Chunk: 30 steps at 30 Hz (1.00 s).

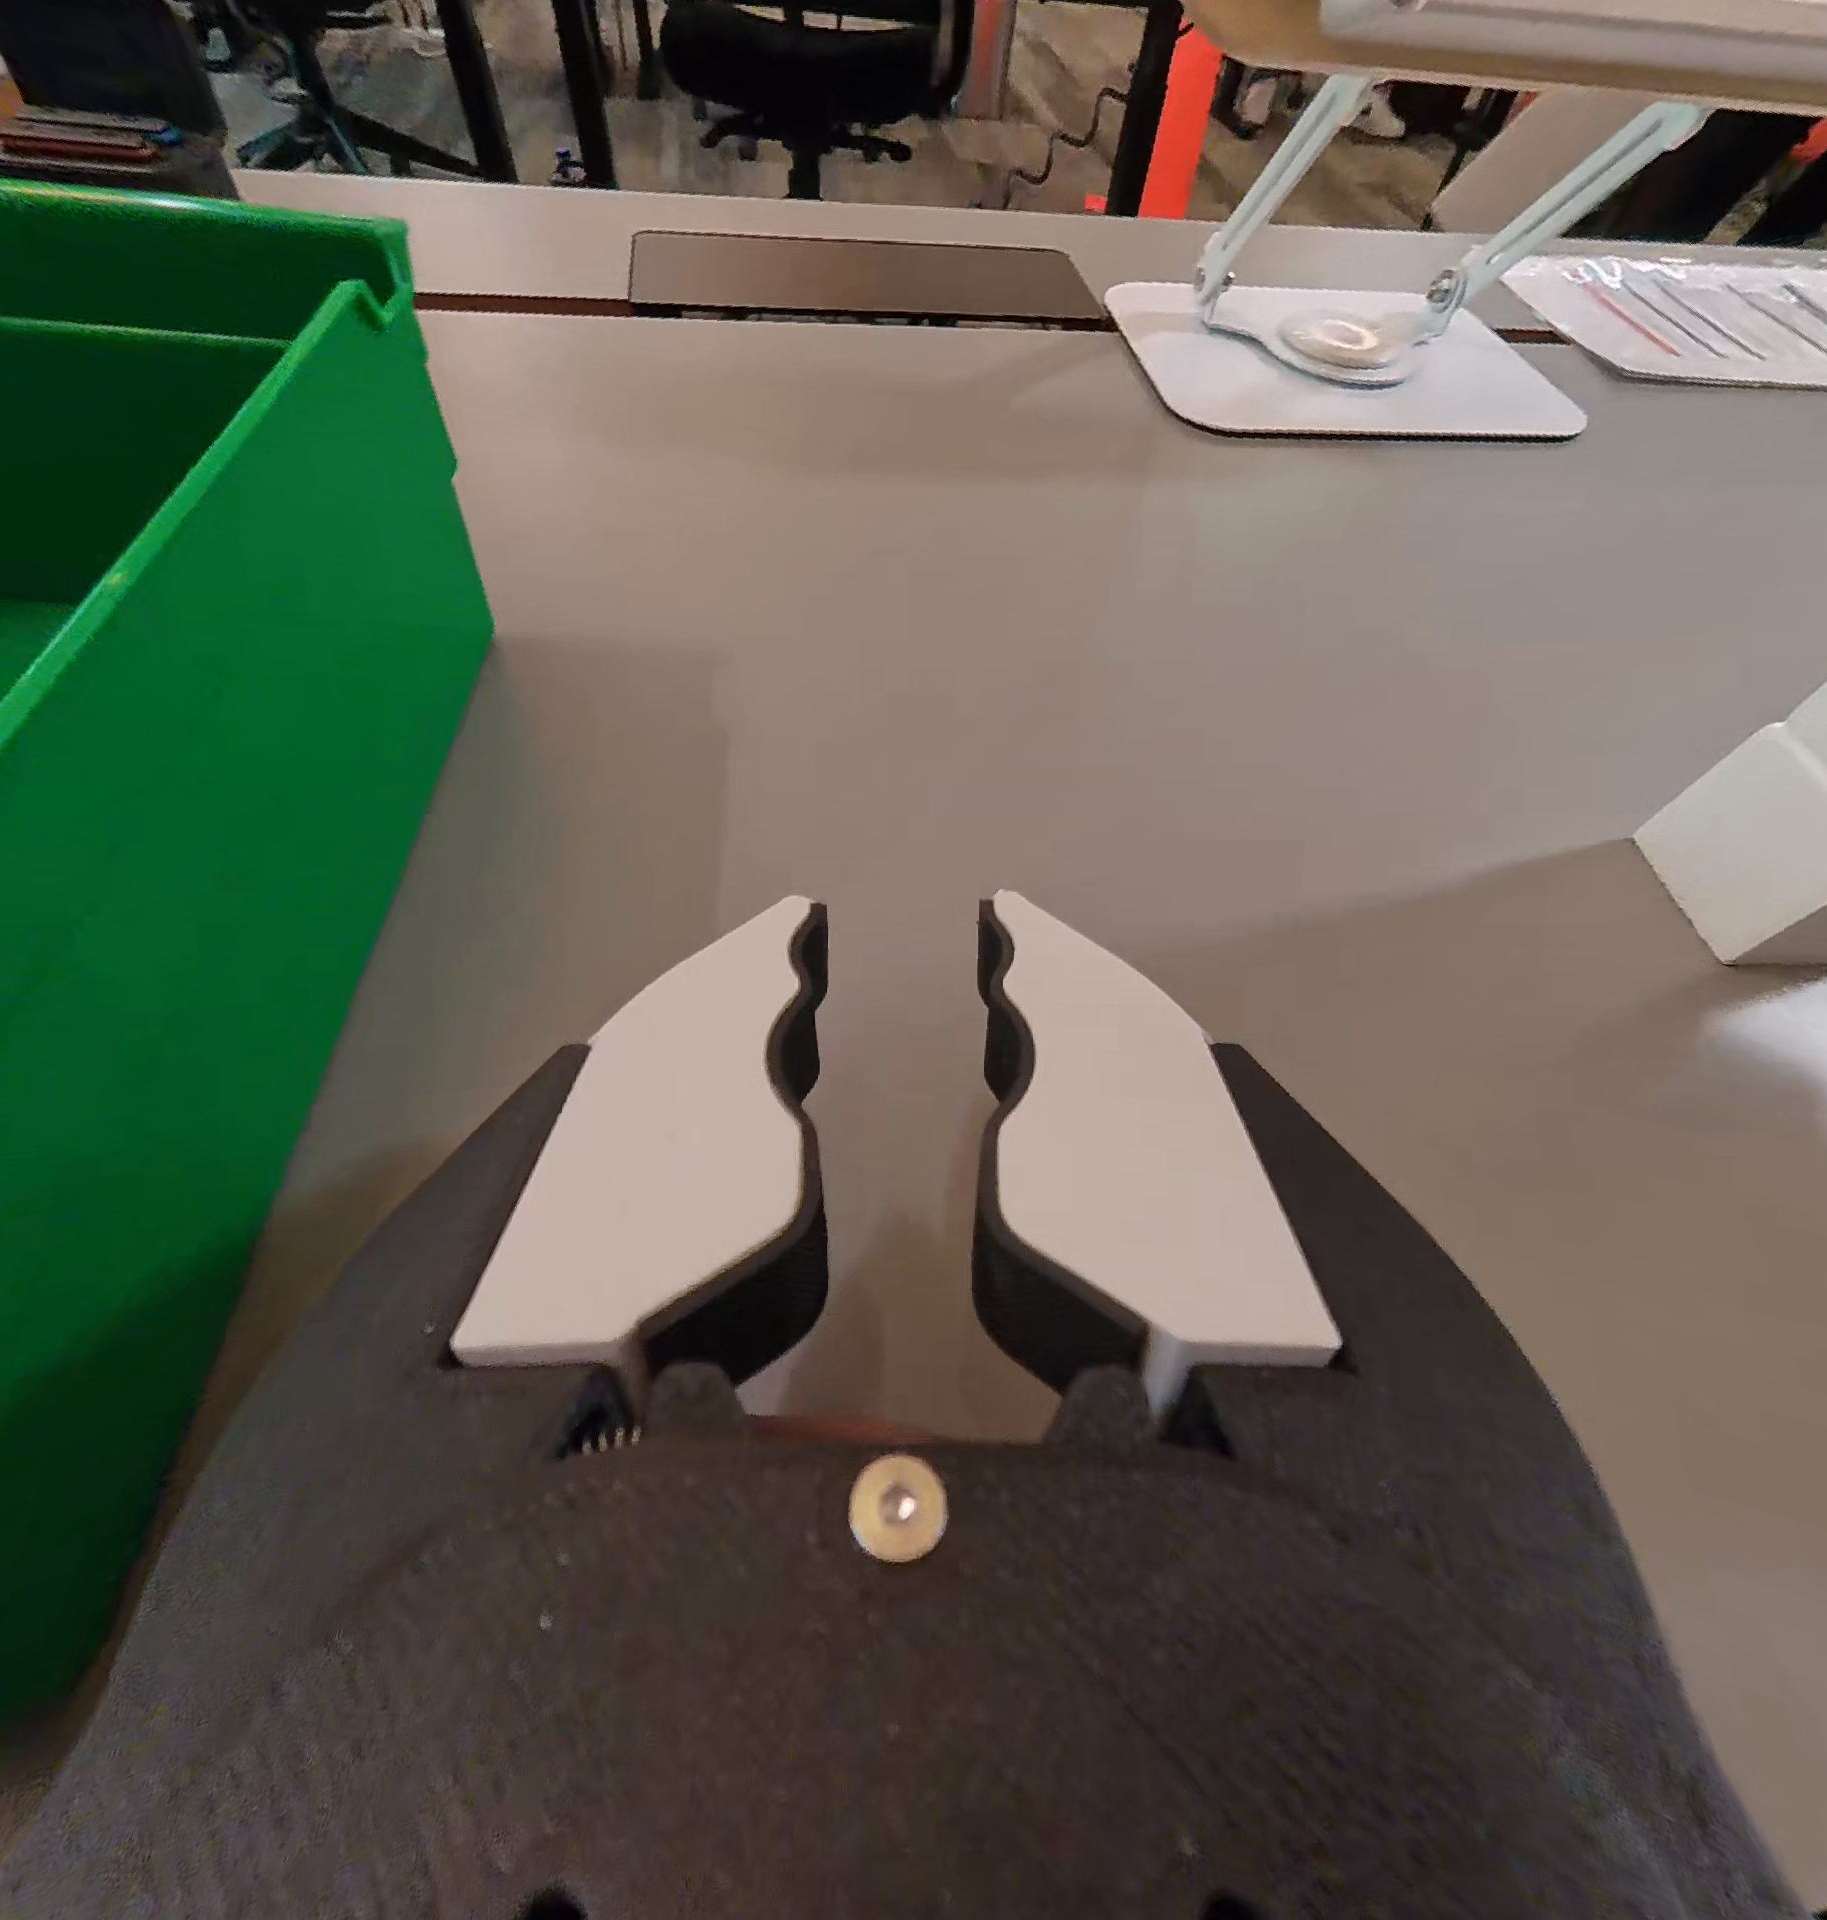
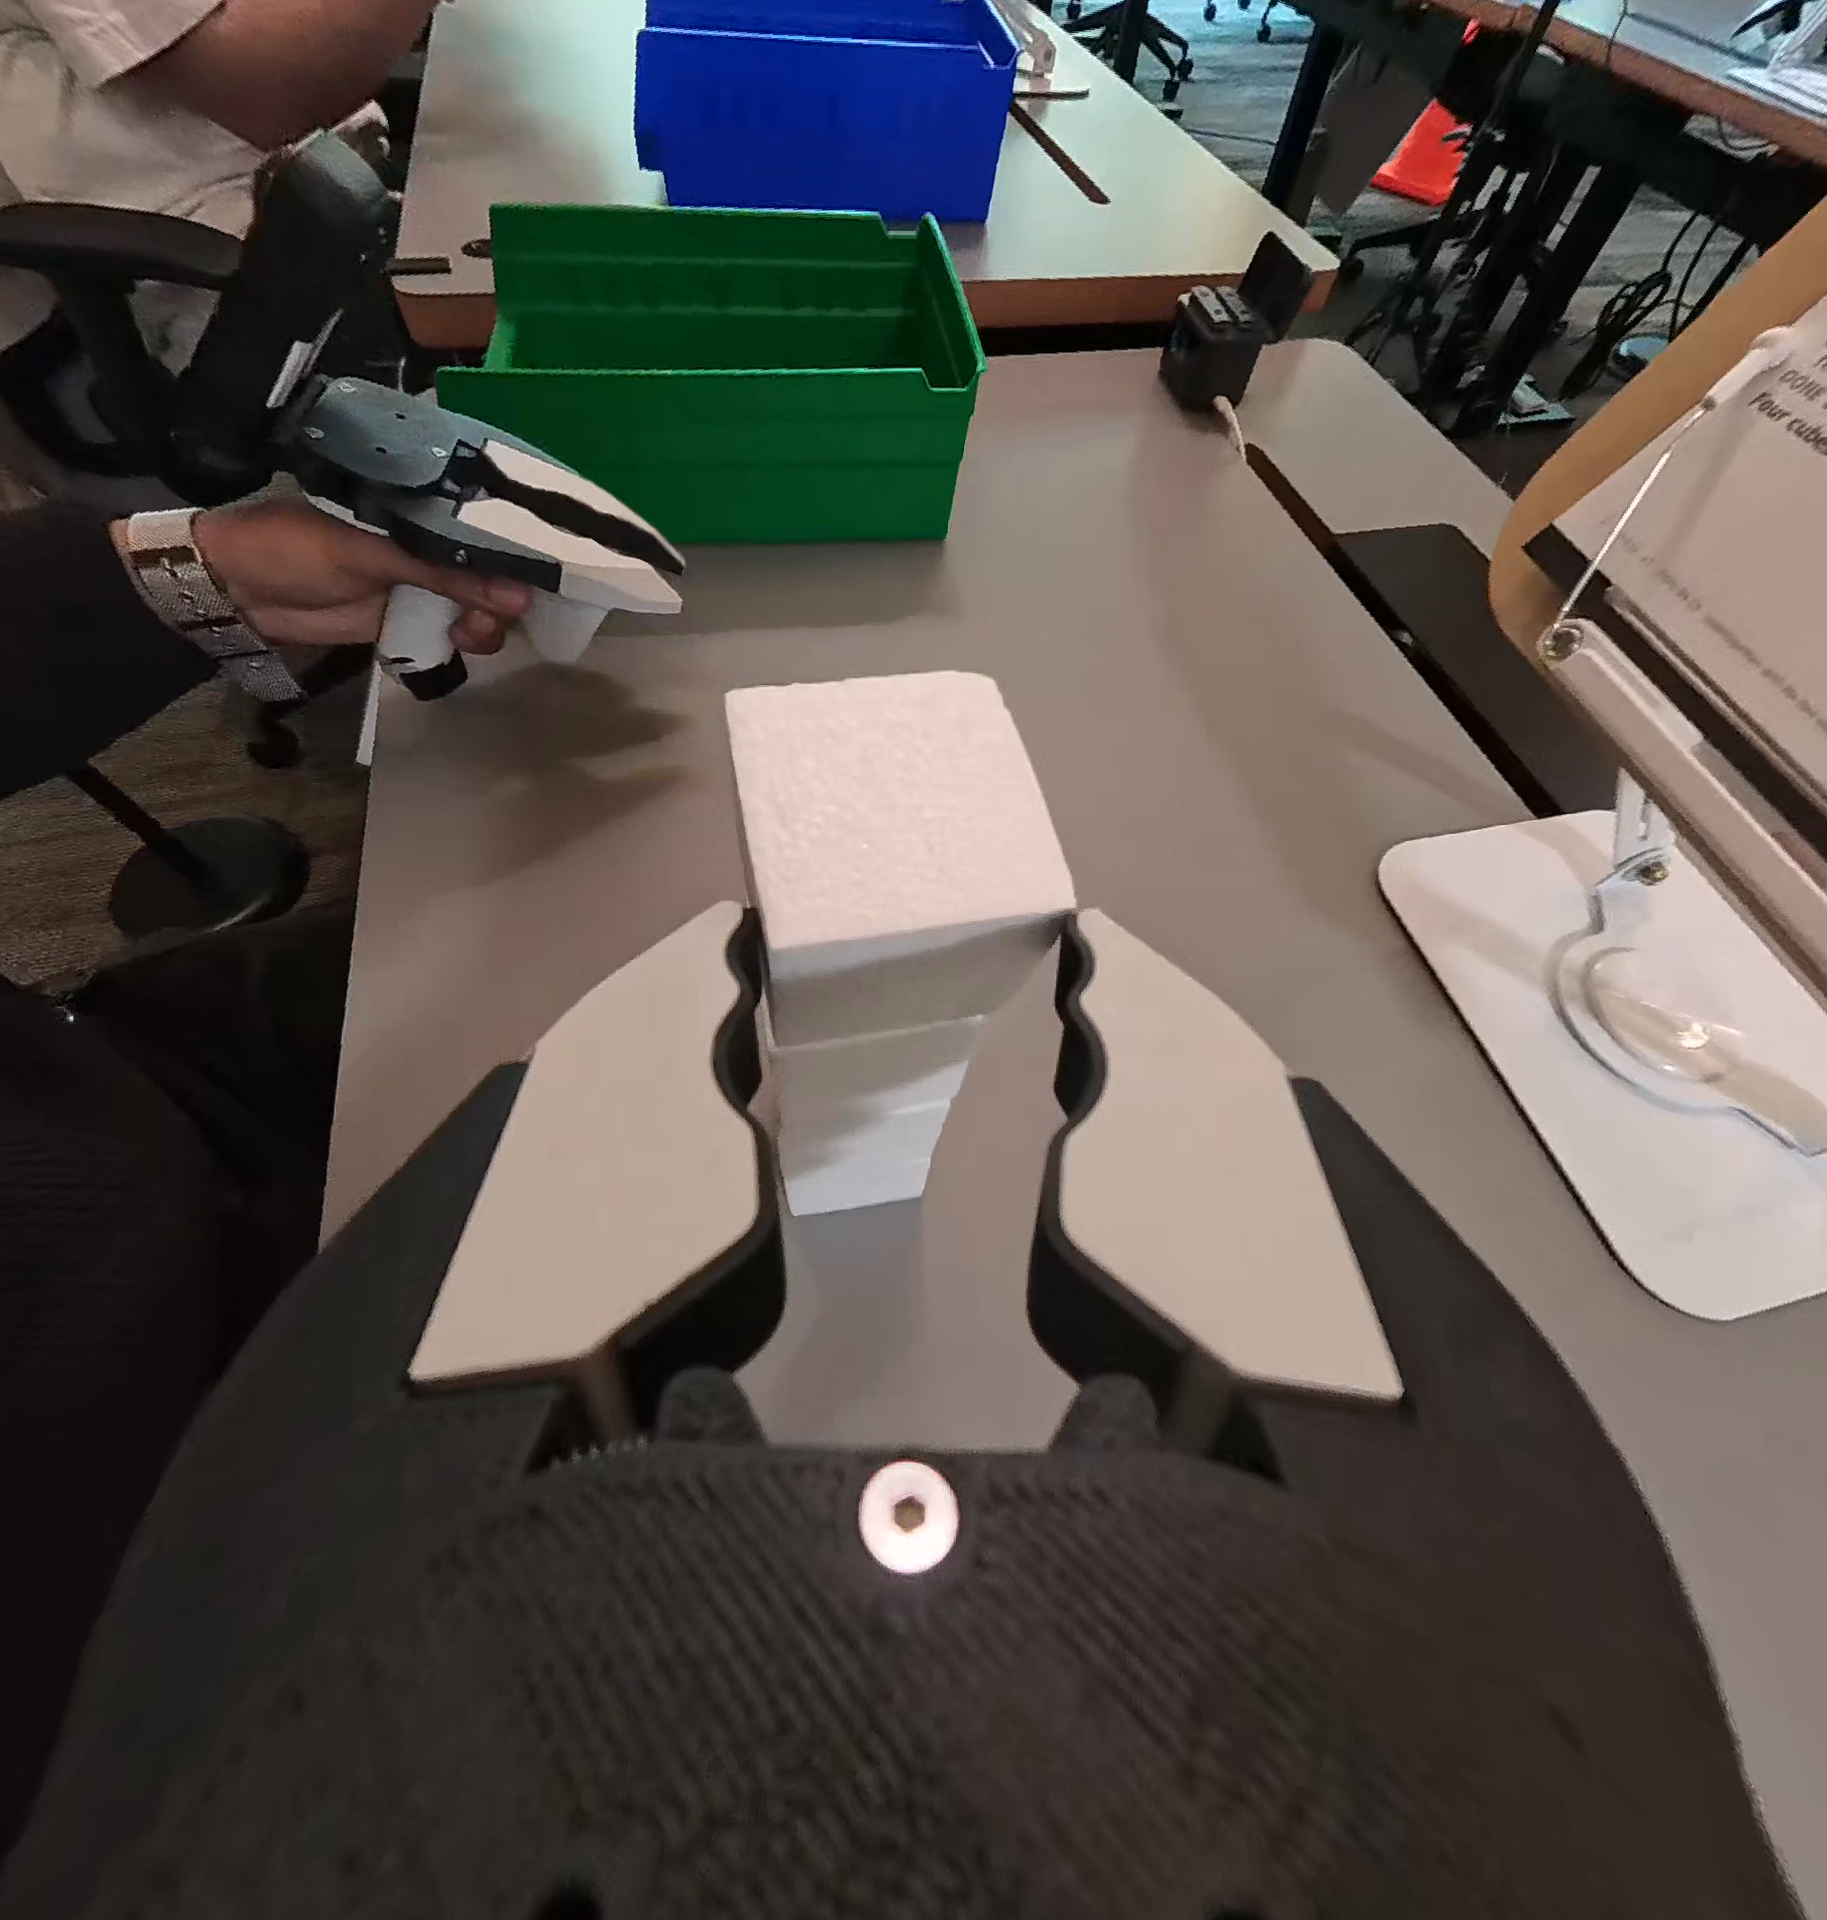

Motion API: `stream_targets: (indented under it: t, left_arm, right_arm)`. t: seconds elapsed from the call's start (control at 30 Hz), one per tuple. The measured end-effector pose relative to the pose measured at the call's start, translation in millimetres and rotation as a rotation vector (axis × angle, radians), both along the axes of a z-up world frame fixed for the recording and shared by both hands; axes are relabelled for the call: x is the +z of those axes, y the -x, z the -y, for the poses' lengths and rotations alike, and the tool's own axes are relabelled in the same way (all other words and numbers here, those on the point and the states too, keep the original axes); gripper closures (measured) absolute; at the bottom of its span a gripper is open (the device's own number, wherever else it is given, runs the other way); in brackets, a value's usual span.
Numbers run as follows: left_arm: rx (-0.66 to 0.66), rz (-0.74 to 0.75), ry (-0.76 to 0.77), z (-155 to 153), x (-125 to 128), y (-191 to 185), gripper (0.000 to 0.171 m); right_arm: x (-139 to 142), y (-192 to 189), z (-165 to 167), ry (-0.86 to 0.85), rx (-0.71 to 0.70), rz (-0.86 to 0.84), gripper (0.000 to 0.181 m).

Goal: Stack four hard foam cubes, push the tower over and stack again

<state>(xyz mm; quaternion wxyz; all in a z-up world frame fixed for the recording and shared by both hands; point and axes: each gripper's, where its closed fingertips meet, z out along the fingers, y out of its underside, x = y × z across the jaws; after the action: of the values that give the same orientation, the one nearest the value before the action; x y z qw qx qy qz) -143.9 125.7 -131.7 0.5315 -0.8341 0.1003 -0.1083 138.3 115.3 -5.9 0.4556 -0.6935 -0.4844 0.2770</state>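
A stack of white foam cubes stands on the grey table (image 2: 1200,644). The top cube (image 2: 888,790) sits a little offset on the lower cubes (image 2: 857,1122). My right gripper (image 2: 909,930) is open above the stack, its fingertips flanking the near edge of the top cube. I cannot tell if they touch it. My left gripper (image 1: 902,914) is open and empty over bare table, beside a green bin (image 1: 192,727). It also shows in the right wrist view (image 2: 670,582), held in a hand left of the stack. The stack's edge shows at the right of the left wrist view (image 1: 1761,842).
The green bin (image 2: 722,416) stands at the back of the table, with a blue bin (image 2: 826,114) on the table behind it. A white stand base (image 2: 1574,1060) holding a sheet is at the right. A small black device (image 2: 1215,343) sits at the far edge. A clear plastic bag (image 1: 1709,312) lies at the far right of the left wrist view. Some 30 cm of space lies between my two pairs of fingers.
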Motion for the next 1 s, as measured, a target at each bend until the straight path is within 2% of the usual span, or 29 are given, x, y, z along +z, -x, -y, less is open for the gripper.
stream_targets:
  t: [0.23, 1.0]
  left_arm:
    - [0.016, 0.007, 0.009, 5.6, -1.5, 6.9, 0.142]
    - [0.002, -0.008, 0.024, 5.9, -5.6, 3.6, 0.142]
  right_arm:
    - [-13.5, 8.2, 0.5, -0.034, 0.023, 0.106, 0.125]
    - [-13.5, 7.8, 0.4, -0.053, 0.029, 0.103, 0.126]
